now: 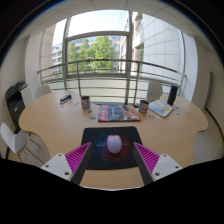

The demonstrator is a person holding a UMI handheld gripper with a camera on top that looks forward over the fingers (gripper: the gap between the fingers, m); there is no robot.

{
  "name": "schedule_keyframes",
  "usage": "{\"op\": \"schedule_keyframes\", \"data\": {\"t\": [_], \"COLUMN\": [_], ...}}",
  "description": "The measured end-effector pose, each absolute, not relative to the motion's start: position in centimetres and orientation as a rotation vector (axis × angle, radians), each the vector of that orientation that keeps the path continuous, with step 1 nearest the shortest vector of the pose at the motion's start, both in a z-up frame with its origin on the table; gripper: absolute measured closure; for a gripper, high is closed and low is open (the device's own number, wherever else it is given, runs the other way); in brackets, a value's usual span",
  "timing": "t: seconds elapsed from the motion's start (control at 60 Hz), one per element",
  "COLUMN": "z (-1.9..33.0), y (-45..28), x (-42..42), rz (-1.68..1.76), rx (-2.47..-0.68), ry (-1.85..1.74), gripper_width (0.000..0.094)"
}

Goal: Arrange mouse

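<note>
A pale, rounded mouse (114,144) rests on a dark mouse mat (112,143) near the front edge of a round wooden table (60,120). My gripper (112,157) stands open, with its magenta pads (77,158) wide apart at either side of the mat. The mouse lies just ahead of the fingertips, midway between them, with a clear gap on both sides. Nothing is held.
Beyond the mat lie a colourful book (118,112), a dark can (85,101) and a cup (143,106). A laptop (165,102) sits at the far right. White chairs (17,140) ring the table; large windows stand behind.
</note>
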State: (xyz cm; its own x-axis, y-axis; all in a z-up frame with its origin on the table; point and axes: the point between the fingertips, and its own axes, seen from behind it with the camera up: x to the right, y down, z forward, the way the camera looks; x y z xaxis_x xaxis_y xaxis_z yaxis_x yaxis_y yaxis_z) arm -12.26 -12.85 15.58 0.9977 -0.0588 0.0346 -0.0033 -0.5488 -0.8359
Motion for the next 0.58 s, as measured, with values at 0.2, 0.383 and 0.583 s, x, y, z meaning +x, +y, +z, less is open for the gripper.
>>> {"op": "schedule_keyframes", "data": {"t": [0.2,0.383,0.583], "z": [17.8,17.2,17.5], "y": [-21.1,-26.7,-28.4], "x": [-13.7,-14.6,-14.8], "rz": [-0.082,-0.070,-0.093], "rx": [-2.129,-2.160,-2.158], "ry": [0.044,0.058,0.033], "gripper_width": [0.0091,0.0090,0.0091]}}
